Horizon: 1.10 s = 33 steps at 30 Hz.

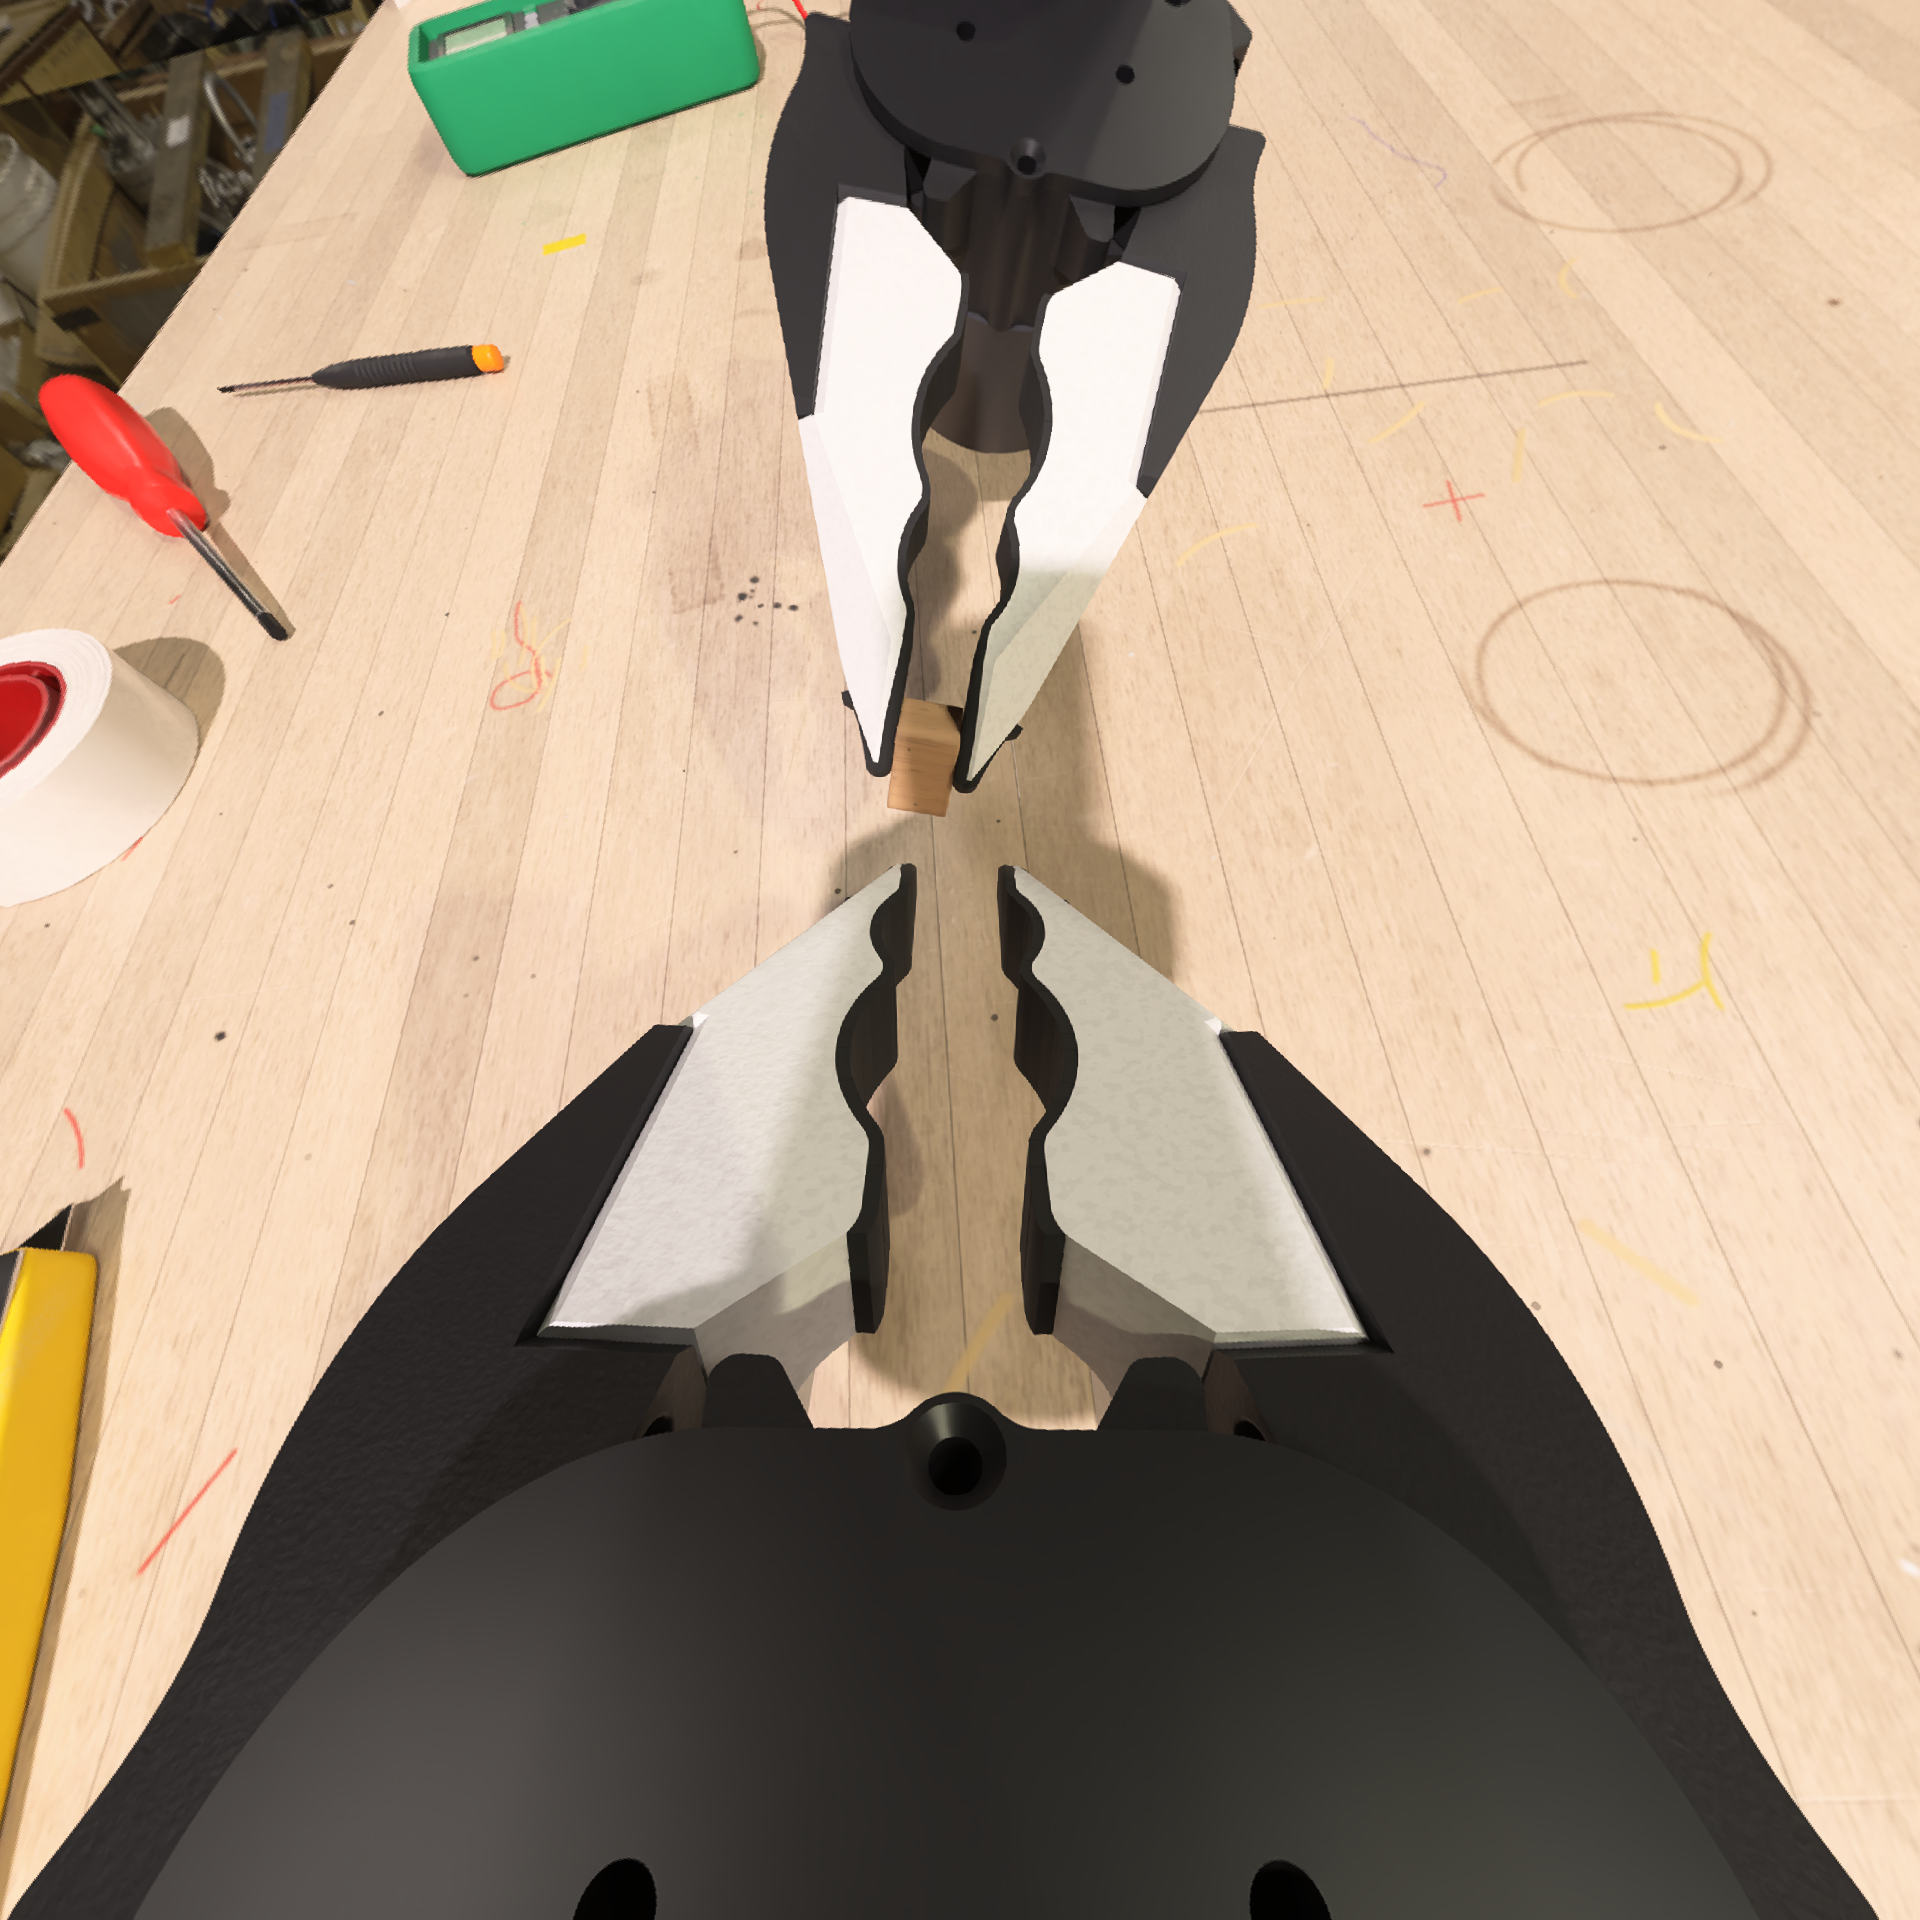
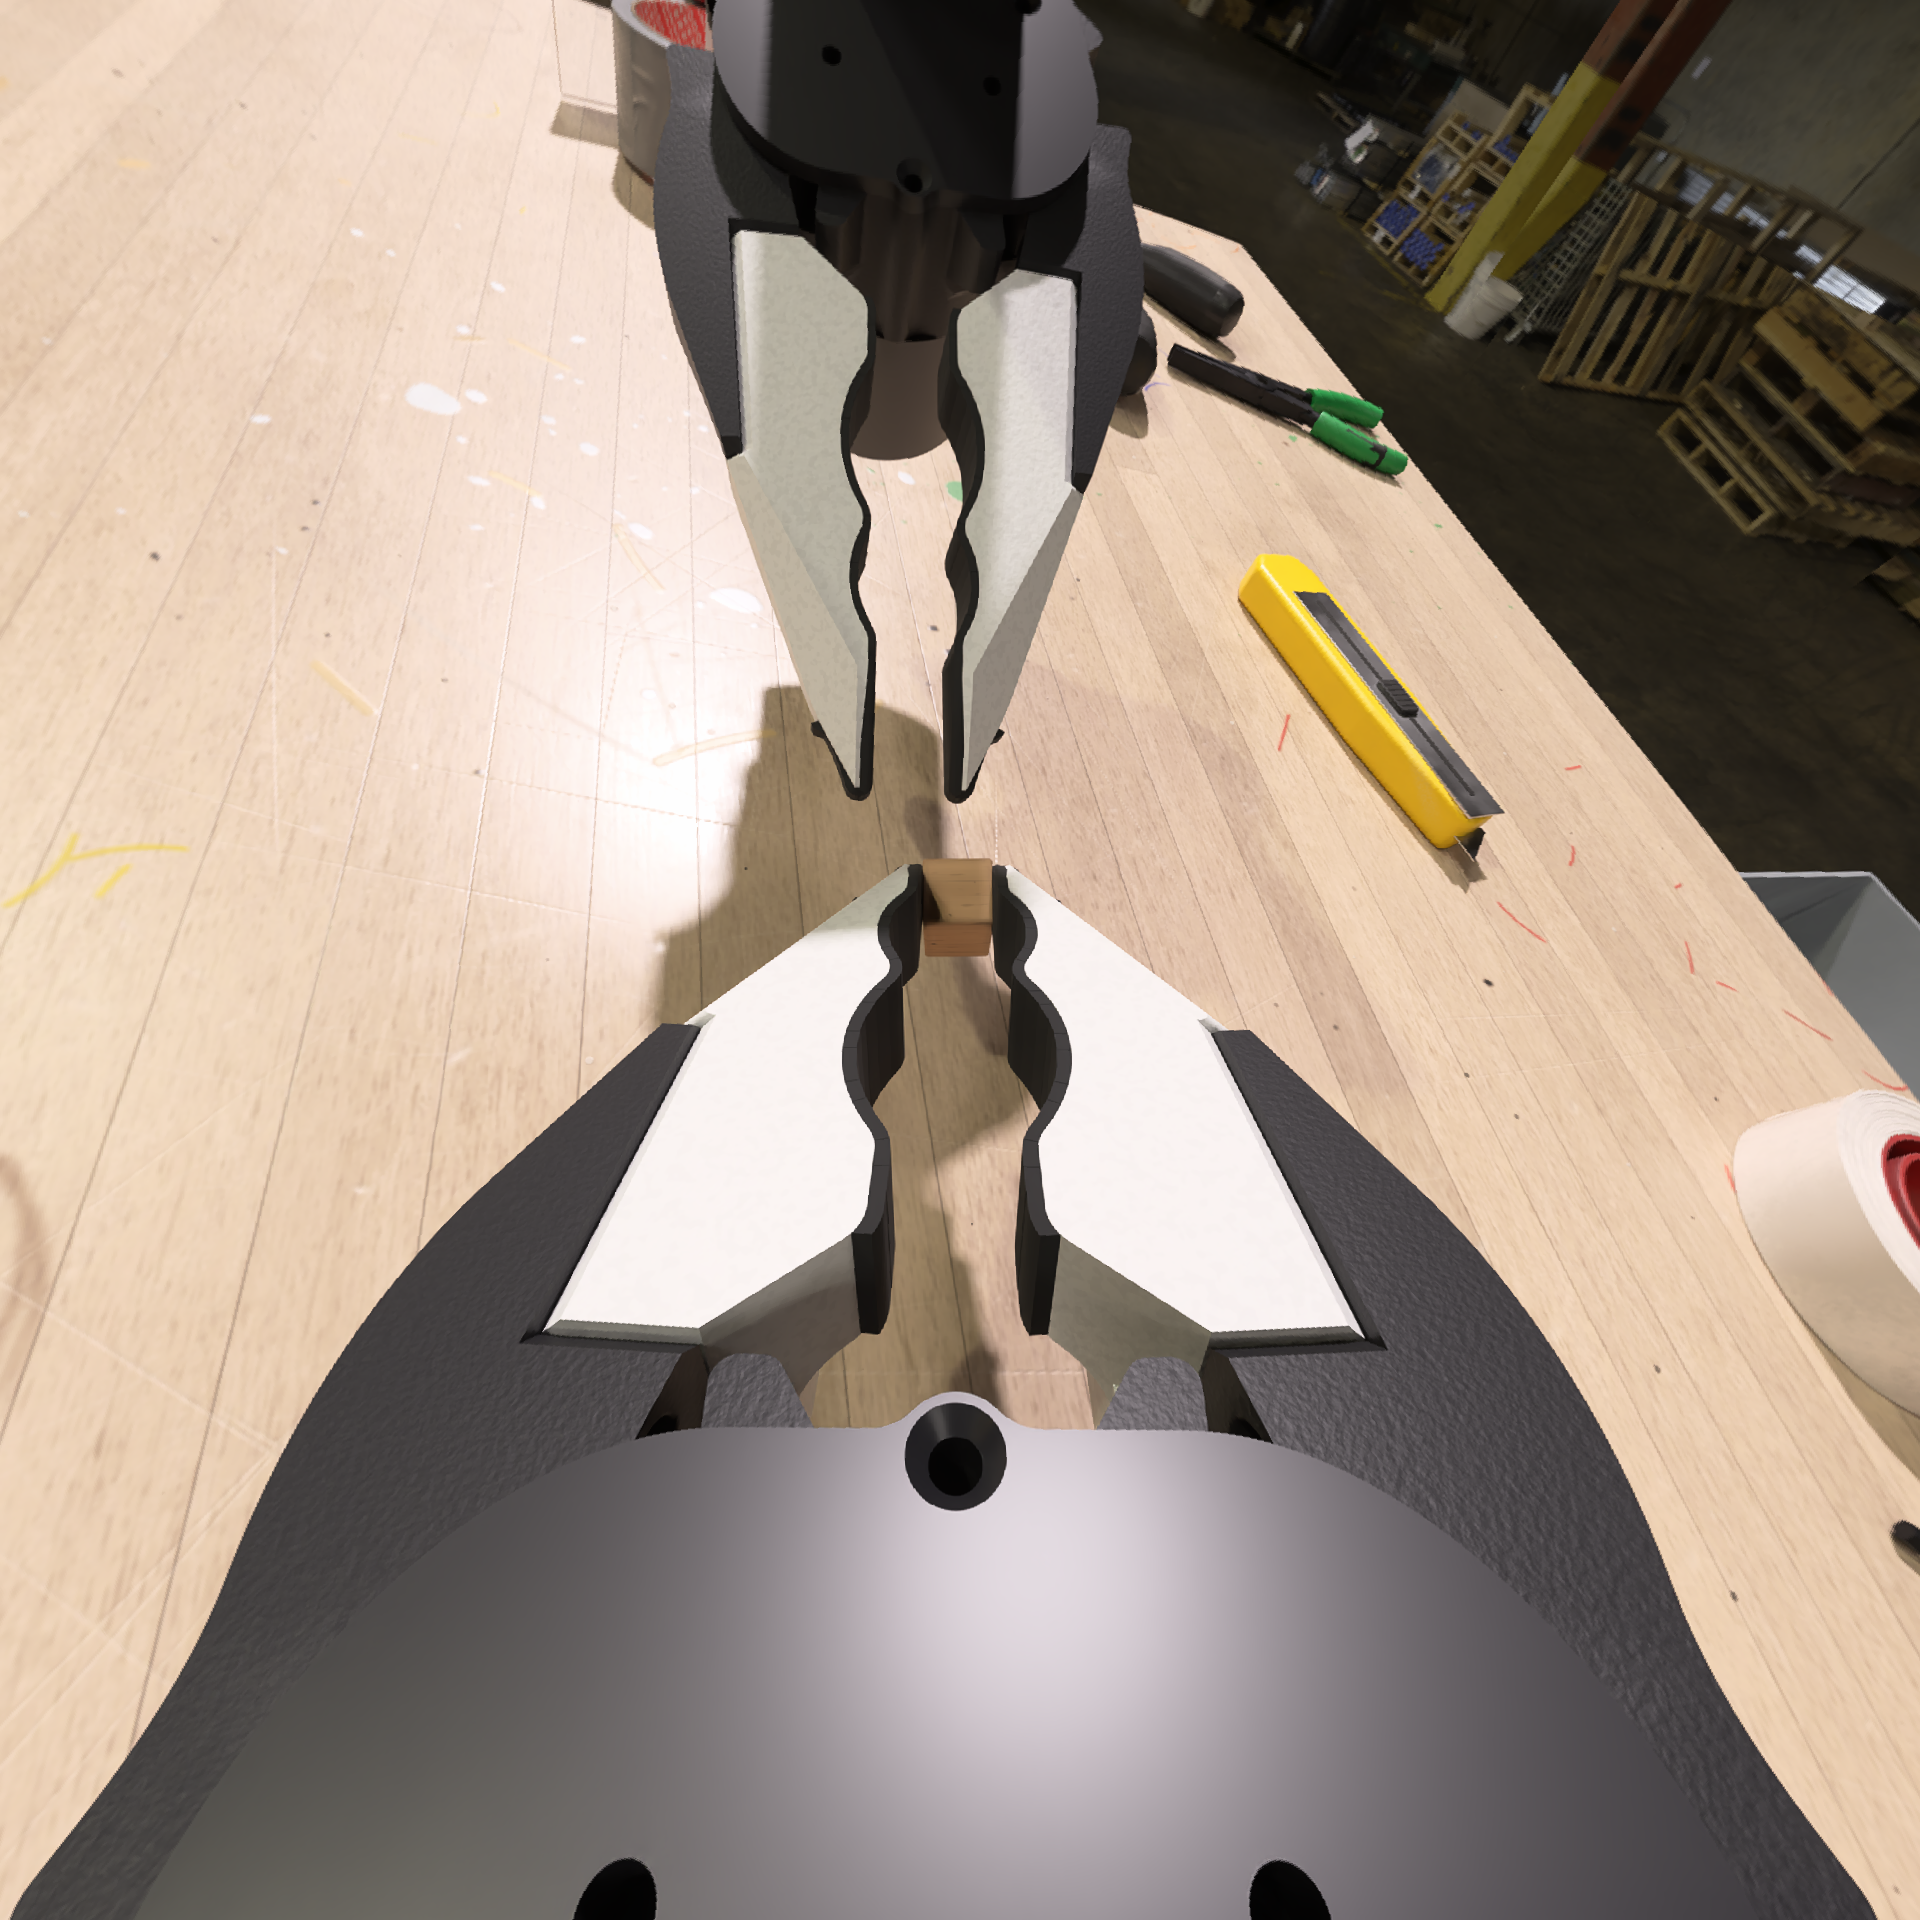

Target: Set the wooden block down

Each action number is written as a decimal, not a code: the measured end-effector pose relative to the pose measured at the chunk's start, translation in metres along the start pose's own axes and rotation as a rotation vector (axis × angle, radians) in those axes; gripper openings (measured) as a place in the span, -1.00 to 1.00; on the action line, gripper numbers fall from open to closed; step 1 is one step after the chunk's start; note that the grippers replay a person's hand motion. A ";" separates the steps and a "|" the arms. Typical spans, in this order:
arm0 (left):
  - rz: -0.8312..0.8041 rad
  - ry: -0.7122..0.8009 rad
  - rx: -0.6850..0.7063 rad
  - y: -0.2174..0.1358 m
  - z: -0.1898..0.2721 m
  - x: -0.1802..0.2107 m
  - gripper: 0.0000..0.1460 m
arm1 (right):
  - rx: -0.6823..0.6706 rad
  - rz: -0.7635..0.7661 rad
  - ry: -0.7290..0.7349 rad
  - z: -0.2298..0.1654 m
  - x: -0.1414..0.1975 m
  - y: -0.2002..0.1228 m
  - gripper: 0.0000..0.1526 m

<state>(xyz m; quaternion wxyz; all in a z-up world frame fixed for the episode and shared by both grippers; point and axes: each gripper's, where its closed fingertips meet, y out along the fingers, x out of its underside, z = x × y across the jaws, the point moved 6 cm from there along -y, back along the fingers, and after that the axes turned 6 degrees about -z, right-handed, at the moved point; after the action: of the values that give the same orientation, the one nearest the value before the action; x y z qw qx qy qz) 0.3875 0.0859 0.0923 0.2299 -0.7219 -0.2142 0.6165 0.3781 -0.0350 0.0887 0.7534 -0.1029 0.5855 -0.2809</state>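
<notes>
Closest to you in the right wrist view, your right tongs (image 2: 957, 883) are pinching the small wooden block (image 2: 957, 906) between their tips. The block sits snug at the very front, touching both tips, and part of it sticks out below them. It is up off the counter (image 2: 312, 623), and a dark shadow lies on the wood under it. Just past the block, your left tongs (image 2: 903, 792) point back at you, tip to tip with the right ones but not touching them or the block. Those left tongs are spread a little, with a bare gap between the tips and nothing inside. From the left wrist view you see the same thing from the other side: your left tongs (image 1: 956, 871) are near you and hold nothing, and the right tongs (image 1: 923, 774) farther on grip the block (image 1: 921, 758). Off to the side on the counter lie a yellow box cutter (image 2: 1366, 698) and a roll of white tape (image 2: 1844, 1236) with a red middle. A red screwdriver (image 1: 145, 483) and a thin black screwdriver (image 1: 379, 371) with an orange end lie farther off. Farthest away are a green box (image 1: 587, 78) and two green-tipped markers (image 2: 1309, 410).
</notes>
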 end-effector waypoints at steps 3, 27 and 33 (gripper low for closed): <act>-0.009 0.016 -0.003 0.001 0.001 0.001 -0.79 | 0.013 -0.019 -0.030 -0.002 0.000 0.001 -0.84; -0.162 0.006 0.037 0.015 0.002 0.016 -0.79 | 0.013 -0.216 -0.036 -0.010 0.009 0.015 -0.84; -0.203 0.018 0.045 0.019 0.003 0.020 -0.79 | -0.009 -0.250 -0.019 -0.012 0.014 0.020 -0.84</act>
<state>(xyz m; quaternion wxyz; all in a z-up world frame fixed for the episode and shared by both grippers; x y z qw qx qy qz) 0.3877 0.0832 0.0649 0.3094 -0.6967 -0.2702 0.5881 0.3752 -0.0245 0.0644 0.7176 -0.1811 0.5622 -0.3691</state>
